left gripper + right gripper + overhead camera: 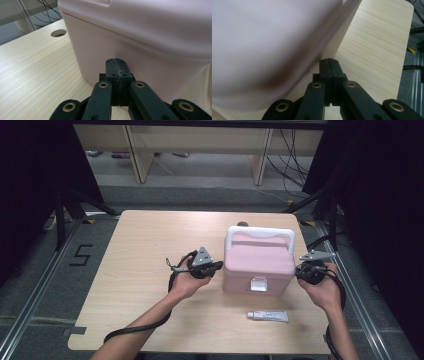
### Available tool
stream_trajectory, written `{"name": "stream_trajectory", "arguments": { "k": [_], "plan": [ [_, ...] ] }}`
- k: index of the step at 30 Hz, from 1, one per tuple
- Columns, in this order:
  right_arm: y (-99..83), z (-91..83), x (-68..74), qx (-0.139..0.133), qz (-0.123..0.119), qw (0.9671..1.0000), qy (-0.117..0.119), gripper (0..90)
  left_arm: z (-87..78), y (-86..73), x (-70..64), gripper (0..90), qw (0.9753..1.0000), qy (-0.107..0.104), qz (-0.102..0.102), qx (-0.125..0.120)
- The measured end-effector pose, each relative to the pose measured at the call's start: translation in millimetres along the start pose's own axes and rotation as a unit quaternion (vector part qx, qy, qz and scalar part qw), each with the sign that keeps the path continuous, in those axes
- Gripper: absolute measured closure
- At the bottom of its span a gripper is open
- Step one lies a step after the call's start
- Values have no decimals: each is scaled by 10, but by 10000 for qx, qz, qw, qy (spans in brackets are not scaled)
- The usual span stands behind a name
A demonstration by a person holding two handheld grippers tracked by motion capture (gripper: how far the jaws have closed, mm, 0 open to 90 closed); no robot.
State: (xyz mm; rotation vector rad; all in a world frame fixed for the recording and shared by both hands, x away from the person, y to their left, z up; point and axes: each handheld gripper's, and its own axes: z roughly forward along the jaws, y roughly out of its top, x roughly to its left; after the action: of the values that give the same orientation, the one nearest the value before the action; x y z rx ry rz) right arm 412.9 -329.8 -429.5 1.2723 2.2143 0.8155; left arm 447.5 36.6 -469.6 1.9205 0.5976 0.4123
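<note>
On the wooden table (140, 270), pink box (258, 262) between both grippers' closed jaws.

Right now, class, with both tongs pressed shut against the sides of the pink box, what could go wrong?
1. The shut left tongs and right tongs only press the smooth walls of the pink box, so it may slip if lifted.
2. A sideways shove could slide it onto the tube lying in front.

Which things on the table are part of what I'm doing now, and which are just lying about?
In the job:
- pink lidded box, latch shut
- left gripper, jaws closed at its left wall
- right gripper, jaws closed at its right wall

Lying about:
- white tube, flat on the table in front of the box
</note>
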Motion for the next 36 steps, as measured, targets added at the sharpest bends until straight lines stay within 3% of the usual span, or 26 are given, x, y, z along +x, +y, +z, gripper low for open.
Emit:
{"name": "stream_trajectory", "arguments": {
  "k": [2,3,4,5,6,7,9,10,11,12,14,15,16,17,18,19,21,24,26,27,28,29,36],
  "plan": [
    [-7,5,3,-35,28,10000,16,900,-16,-3,12,843,10000,25,24,-16],
    [-23,-7,3,-82,53,9999,25,897,-46,-10,26,721,10000,37,6,-24],
    [-23,-7,3,-82,53,9999,25,897,-83,-25,35,721,10000,57,-48,-40],
    [-32,-27,3,-85,78,9999,19,859,-145,-52,48,673,9999,108,-60,-55],
    [-53,-71,-3,45,-16,9999,-115,795,-248,-99,68,600,9996,122,-216,-114],
    [-53,-71,-3,45,-16,9999,-115,795,-248,-99,68,564,9996,122,-216,-114],
    [-96,-129,-6,35,-8,9999,-159,756,-383,-167,95,527,9978,92,-617,-230],
    [-113,-160,7,81,112,9998,-172,730,-420,-189,102,495,9970,112,-718,-256],
    [-133,-171,-16,25,-45,9997,-224,717,-461,-214,110,469,9963,128,-803,-286],
    [-180,-210,-28,-21,-49,9996,-289,690,-511,-241,117,412,9952,153,-930,-280],
    [-212,-241,-28,-27,16,9996,-289,671,-563,-270,119,383,9929,193,-1125,-332],
    [-227,-245,-50,-82,-177,9992,-362,668,-601,-281,118,377,9923,208,-1157,-380],
    [-227,-245,-50,-82,-177,9992,-362,668,-601,-281,118,368,9923,208,-1157,-380],
    [-256,-272,7,-12,29,9996,-296,659,-643,-278,118,362,9919,209,-1191,-396],
    [-256,-272,7,-12,29,9996,-296,659,-643,-278,118,357,9919,209,-1191,-396],
    [-268,-280,-13,-57,-224,9991,-357,657,-656,-275,120,357,9915,182,-1210,-437],
    [-287,-321,66,31,-27,9996,-284,653,-695,-257,123,356,9910,185,-1242,-460],
    [-312,-360,120,88,-103,9995,-272,658,-739,-236,137,356,9907,178,-1249,-511],
    [-328,-376,190,206,-88,9997,-95,668,-750,-224,137,358,9897,168,-1304,-562],
    [-333,-378,199,204,-206,9995,-77,671,-752,-219,137,358,9892,151,-1335,-588],
    [-337,-383,236,290,-135,9995,23,673,-749,-214,134,360,9887,142,-1362,-613],
    [-348,-383,272,387,-248,9989,88,677,-739,-204,130,367,9880,129,-1405,-635],
    [-391,-407,378,444,-369,9979,279,708,-692,-87,98,404,9858,25,-1505,-744]
  ]
}}
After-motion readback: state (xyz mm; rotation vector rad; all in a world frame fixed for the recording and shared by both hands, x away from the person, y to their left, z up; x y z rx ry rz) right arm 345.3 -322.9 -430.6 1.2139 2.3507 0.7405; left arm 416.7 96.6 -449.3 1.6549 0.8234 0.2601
